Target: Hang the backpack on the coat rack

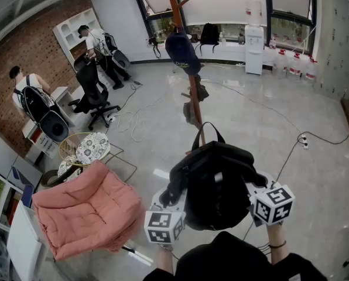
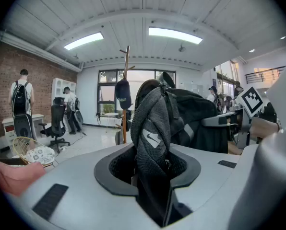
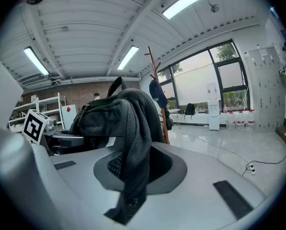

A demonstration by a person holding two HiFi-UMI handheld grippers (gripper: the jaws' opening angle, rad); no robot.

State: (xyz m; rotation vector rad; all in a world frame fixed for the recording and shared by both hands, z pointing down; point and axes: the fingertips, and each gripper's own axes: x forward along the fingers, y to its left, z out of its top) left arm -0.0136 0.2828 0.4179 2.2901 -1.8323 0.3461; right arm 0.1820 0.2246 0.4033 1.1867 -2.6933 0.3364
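A black backpack (image 1: 212, 183) hangs in front of me, between both grippers, its top loop up. My left gripper (image 1: 168, 206) is shut on a mesh shoulder strap (image 2: 152, 140) with a white logo. My right gripper (image 1: 259, 195) is shut on the other mesh strap (image 3: 133, 143). In each gripper view the strap fills the gap between the jaws of the left gripper (image 2: 150, 174) and the right gripper (image 3: 136, 174). The wooden coat rack (image 1: 190, 84) stands just beyond the backpack, with a dark cap (image 1: 183, 52) hung on a peg. The same coat rack (image 2: 125, 95) shows in the left gripper view, and the coat rack (image 3: 157, 99) in the right gripper view.
A pink cushioned seat (image 1: 86, 212) and a wicker chair (image 1: 84, 148) stand at the left. Further left are an office chair (image 1: 95, 95) and two people (image 1: 31, 101) wearing backpacks. Cables (image 1: 303, 139) run over the shiny floor at the right. A water dispenser (image 1: 254, 48) stands by the windows.
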